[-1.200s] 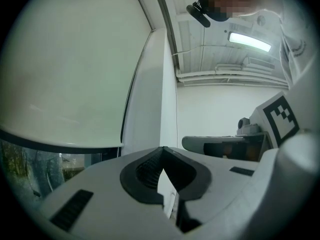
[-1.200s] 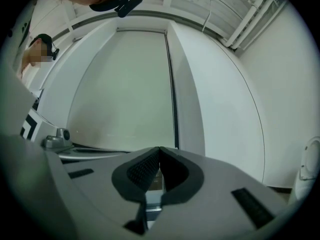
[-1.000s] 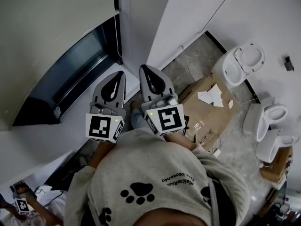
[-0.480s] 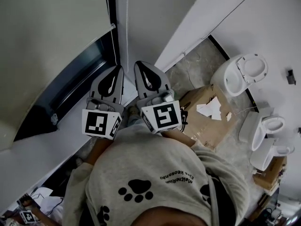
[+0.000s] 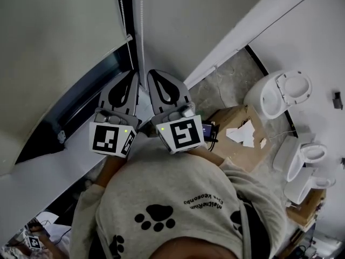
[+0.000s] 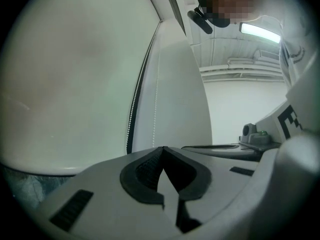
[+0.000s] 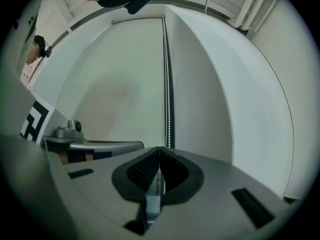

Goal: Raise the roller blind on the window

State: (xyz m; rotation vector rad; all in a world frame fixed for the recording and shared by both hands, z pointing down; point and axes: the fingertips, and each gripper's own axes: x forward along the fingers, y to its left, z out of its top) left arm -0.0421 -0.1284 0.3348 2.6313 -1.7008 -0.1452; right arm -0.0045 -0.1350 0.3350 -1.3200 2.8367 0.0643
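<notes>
The pale roller blind covers most of the window, with a strip of dark glass showing below its bottom bar. Its bead chain hangs at the blind's right edge, beside the wall corner. My left gripper and right gripper are side by side, both shut and empty, pointing at the chain just short of it. In the left gripper view the blind and chain rise beyond the closed left gripper. In the right gripper view the chain hangs straight ahead of the closed right gripper.
A white wall juts out right of the chain. On the floor to the right lie a flattened cardboard box and several white toilets. The window sill runs below the glass.
Both grippers have moved together toward the window, closer to the bead chain. Their jaws stay shut.
</notes>
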